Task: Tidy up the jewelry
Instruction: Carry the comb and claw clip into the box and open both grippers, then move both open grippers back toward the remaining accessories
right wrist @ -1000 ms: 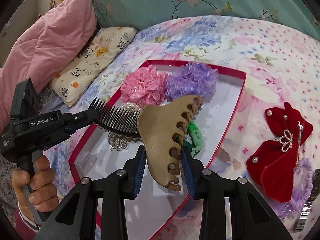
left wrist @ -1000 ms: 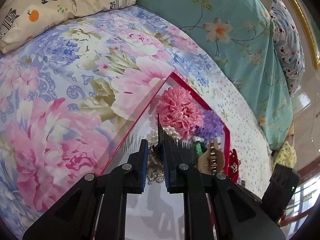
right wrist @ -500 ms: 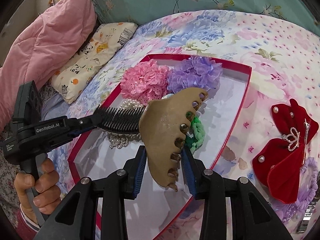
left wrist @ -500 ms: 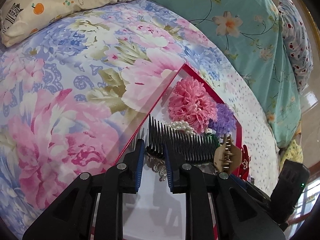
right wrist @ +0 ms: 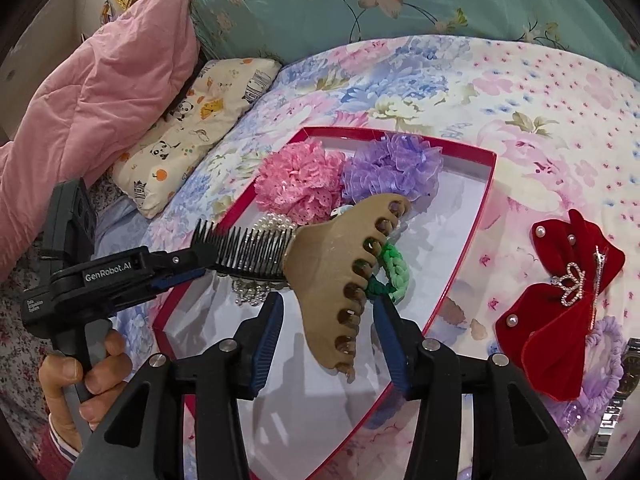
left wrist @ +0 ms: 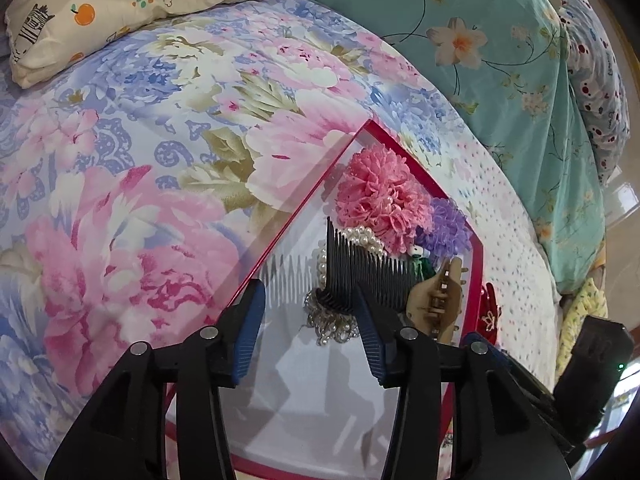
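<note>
Between opening hand-held gripper [right wrist: 328,328] pads, tan claw clip [right wrist: 340,276], over red tray [right wrist: 468,248]

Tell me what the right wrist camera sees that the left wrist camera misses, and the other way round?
Only the right wrist view shows the person's hand on the left claw's handle, the pink quilt, the full red bow with its tiara pin and a watch. Only the left wrist view shows the spotted pillow. Both show the red box, pink flower, purple flower, pearls, black comb, tan clip and panda pillow. Both claws are opening.
</note>
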Demonstrator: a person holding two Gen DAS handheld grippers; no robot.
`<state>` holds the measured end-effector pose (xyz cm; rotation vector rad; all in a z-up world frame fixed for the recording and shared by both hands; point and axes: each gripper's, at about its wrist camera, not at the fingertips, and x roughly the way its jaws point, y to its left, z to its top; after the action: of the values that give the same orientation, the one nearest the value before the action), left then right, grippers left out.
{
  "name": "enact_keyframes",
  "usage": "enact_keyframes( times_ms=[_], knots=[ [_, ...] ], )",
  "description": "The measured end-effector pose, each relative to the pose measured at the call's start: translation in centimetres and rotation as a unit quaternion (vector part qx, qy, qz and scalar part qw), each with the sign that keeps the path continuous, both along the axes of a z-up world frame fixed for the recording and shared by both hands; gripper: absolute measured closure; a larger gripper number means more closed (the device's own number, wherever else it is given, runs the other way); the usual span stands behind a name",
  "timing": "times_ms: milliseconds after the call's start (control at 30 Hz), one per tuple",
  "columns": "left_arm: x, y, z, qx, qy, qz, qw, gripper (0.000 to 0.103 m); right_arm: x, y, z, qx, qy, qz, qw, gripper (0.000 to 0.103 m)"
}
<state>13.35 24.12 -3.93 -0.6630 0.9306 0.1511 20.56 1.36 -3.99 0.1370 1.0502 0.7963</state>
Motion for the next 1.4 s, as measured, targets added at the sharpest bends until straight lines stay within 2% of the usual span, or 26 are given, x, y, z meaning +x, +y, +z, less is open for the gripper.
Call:
enact_keyframes(
  times_ms=[200,267,433,700,767,900,1167,1400],
  knots=[
    [-1.0,0.1,0.1,-0.008,0.004,0.005,0.9999,0.057,-0.7,-1.8,0.8,0.013,0.006,-0.014,1.0,0.052],
    [-1.6,0.0,0.4,-0.009,0.001,0.008,0.9999,0.05,-1.0,-2.9,1.3,0.022,0.006,-0.022,0.999,0.051],
    [-2.9,-0.8,1.4,-0.003,-0.004,0.003,1.0,0.049,-2.2,-7.0,2.3,0.03,0.001,-0.055,0.998,0.045],
    [-4.1,-4.3,2.6,-0.002,-0.004,-0.028,0.9996,0.048,-3.4,-13.8,2.6,0.034,0.011,-0.124,0.992,0.044],
    [-4.3,-5.5,2.8,0.003,-0.002,-0.038,0.9993,0.041,-3.7,-15.1,2.4,0.03,0.015,-0.137,0.99,0.044],
    [-4.6,-7.5,3.3,0.01,-0.002,-0.06,0.9982,0.04,-4.1,-17.2,2.0,0.028,0.02,-0.16,0.987,0.044],
    [-4.9,-10.6,3.8,0.014,0.004,-0.094,0.9955,0.04,-4.9,-19.5,1.1,0.017,0.022,-0.188,0.982,0.044],
    [-5.1,-11.8,3.5,0.015,0.013,-0.105,0.9943,0.04,-5.2,-20.2,0.4,0.005,0.019,-0.195,0.981,0.044]
  ],
)
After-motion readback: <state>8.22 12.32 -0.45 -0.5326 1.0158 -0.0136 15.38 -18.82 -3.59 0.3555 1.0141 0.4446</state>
